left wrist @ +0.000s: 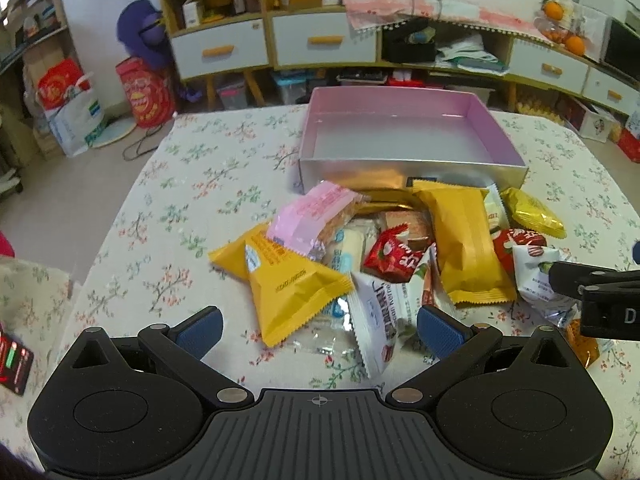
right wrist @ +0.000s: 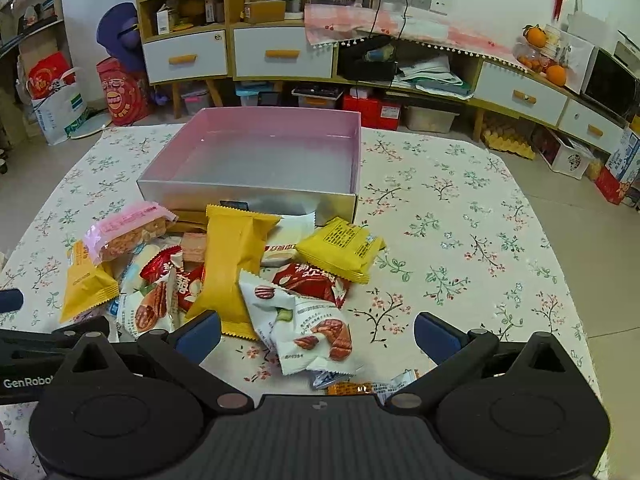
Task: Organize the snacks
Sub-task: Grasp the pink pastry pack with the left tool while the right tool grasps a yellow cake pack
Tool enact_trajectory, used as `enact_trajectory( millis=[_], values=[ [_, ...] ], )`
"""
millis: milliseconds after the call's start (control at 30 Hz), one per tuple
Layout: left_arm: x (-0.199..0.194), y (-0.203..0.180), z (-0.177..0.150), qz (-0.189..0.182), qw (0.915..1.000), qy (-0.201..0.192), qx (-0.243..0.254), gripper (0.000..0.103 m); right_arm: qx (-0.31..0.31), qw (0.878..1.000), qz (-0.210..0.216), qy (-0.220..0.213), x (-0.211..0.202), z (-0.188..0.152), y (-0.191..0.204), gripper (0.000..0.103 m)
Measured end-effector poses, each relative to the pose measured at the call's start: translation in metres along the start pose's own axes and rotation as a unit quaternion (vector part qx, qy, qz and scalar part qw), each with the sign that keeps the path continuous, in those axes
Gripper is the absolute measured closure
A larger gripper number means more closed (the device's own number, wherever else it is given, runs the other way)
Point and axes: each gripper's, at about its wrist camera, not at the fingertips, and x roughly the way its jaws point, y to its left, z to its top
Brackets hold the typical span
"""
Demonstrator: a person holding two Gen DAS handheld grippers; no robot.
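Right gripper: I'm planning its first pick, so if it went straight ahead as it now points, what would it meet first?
Probably the white nut packet, which lies crumpled between the open fingers of the right gripper. Beyond it are the red packet and the box. Depth is hard to judge.

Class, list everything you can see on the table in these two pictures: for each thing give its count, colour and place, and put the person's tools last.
Box: one, silver outside, pink inside, nothing in it, at the table's far middle.
Tall yellow packet: one, yellow, middle of the pile before the box.
Square yellow packet: one, yellow, right edge of the pile.
Pink packet: one, pink, left of the pile, on top of others.
Red packets: at least two, red and white, middle of the pile.
White nut packet: one, white with nut pictures, nearest the right claw.
Tablecloth: one, white with flowers, covering the table.
Left claw: one, black with blue pads, open.
Right claw: one, black with blue pads, open.
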Motion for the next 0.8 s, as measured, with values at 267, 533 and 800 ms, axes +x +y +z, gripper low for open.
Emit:
enact_trajectory(
  millis=[267,533,800],
  values=[
    [-0.003,0.009,0.023,-0.047,0.9988,-0.004,0.013,0.000,0.004,1.000,0.029,-0.010,0.000,0.007,-0.007,0.025],
    [0.021,0.022,0.055,-0.083,0.9950,-0.010,0.055,0.001,0.010,0.994,0.107,0.020,0.008,0.043,-0.006,0.028],
    [0.061,0.047,0.064,-0.160,0.9866,0.014,0.027,0.019,0.042,0.983,0.173,0.038,0.041,0.052,-0.004,0.052]
  ],
)
